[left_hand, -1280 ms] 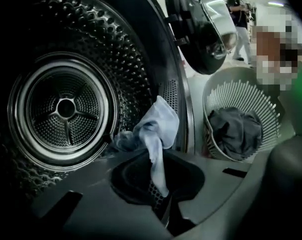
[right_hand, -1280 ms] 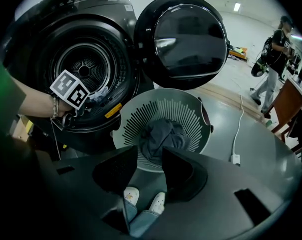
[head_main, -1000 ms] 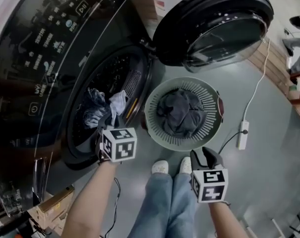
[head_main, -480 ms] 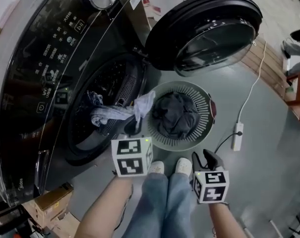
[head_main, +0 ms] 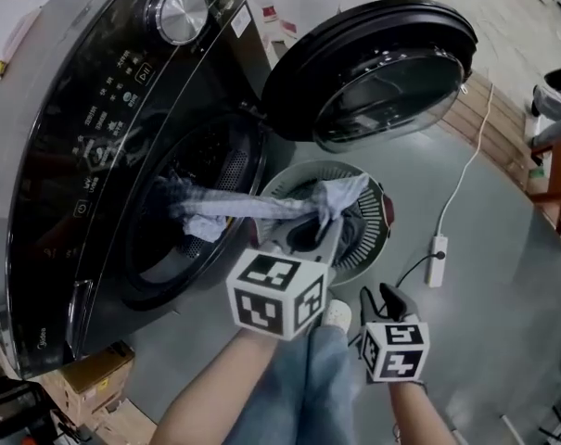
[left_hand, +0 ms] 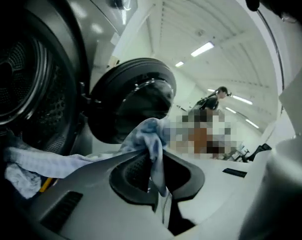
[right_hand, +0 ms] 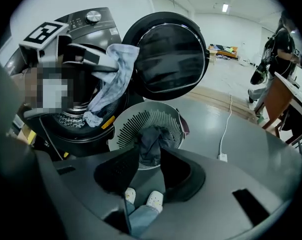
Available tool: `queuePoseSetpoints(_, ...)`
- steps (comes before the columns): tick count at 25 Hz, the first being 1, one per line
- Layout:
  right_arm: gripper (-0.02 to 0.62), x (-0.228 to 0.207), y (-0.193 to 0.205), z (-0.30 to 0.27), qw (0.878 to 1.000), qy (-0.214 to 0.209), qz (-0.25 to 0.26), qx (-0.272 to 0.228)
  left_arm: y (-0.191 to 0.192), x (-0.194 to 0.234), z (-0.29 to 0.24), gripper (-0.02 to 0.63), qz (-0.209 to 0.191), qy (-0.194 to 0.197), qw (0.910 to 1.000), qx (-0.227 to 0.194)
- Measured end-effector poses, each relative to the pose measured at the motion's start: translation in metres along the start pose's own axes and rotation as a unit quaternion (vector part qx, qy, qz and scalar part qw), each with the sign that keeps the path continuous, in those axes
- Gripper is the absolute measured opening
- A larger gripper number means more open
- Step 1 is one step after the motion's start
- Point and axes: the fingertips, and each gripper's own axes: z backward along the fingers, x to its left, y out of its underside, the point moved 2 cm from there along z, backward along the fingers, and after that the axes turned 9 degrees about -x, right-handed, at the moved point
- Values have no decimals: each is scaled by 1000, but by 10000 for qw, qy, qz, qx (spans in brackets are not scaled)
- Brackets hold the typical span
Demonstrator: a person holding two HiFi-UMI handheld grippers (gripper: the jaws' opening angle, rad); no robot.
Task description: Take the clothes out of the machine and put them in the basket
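Observation:
A light blue cloth (head_main: 261, 208) stretches from the washing machine's drum (head_main: 192, 170) across to above the round slatted basket (head_main: 376, 239). My left gripper (head_main: 322, 230) is shut on the cloth's end (left_hand: 147, 134), which bunches over the pinched jaws (left_hand: 153, 159) and hangs down. In the right gripper view the same cloth (right_hand: 116, 76) dangles from the left gripper (right_hand: 98, 59) in front of the drum opening. A dark garment (right_hand: 151, 141) lies in the basket (right_hand: 133, 121). My right gripper (head_main: 382, 297) hovers low near the basket's front, jaws (right_hand: 150, 156) apart with nothing between them.
The machine's round door (head_main: 373, 63) stands swung open above the basket. A white power strip with its cable (head_main: 436, 248) lies on the grey floor to the right. The person's legs and white shoes (head_main: 336, 315) are just in front of the basket. A cardboard box (head_main: 95, 378) sits lower left.
The left gripper has drawn the light blue cloth out of the drum, rightward and up, until its end is over the basket. The right gripper has hardly shifted.

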Motion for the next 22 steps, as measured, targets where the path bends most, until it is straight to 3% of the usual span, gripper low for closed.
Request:
queuePoseSetpoints(3, 133, -6, -1, 2, 10000, 35, -67, -29, -1, -25, -16, 20, -102, 276, 9996, 21)
queuePoseSetpoints(5, 133, -11, 1, 4, 9999, 55, -93, -15, 6, -24, -24, 20, -357, 16, 9992, 157)
queuePoseSetpoints(8, 132, -19, 7, 7, 9999, 98, -117, 38, 28, -14, -30, 21, -588, -320, 9954, 681)
queuePoseSetpoints(9, 131, -21, 9, 7, 9998, 112, -138, 44, 37, -11, -32, 87, -544, -354, 9939, 887)
queuePoseSetpoints(10, 130, -22, 10, 6, 9998, 123, -167, 45, 46, -8, -33, 314, -475, -386, 9924, 1066)
queuePoseSetpoints(11, 130, -23, 12, 6, 9997, 126, -196, 47, 53, -4, -32, 467, -456, -444, 9906, 1211)
queuePoseSetpoints(16, 130, -21, 16, 1, 9996, 85, -244, 91, 80, 28, -19, 468, -1162, -993, 9750, 1616)
queuePoseSetpoints(22, 130, -14, 14, -11, 9998, -36, -122, 118, 100, 88, 11, 474, -1134, -1645, 9618, 1872)
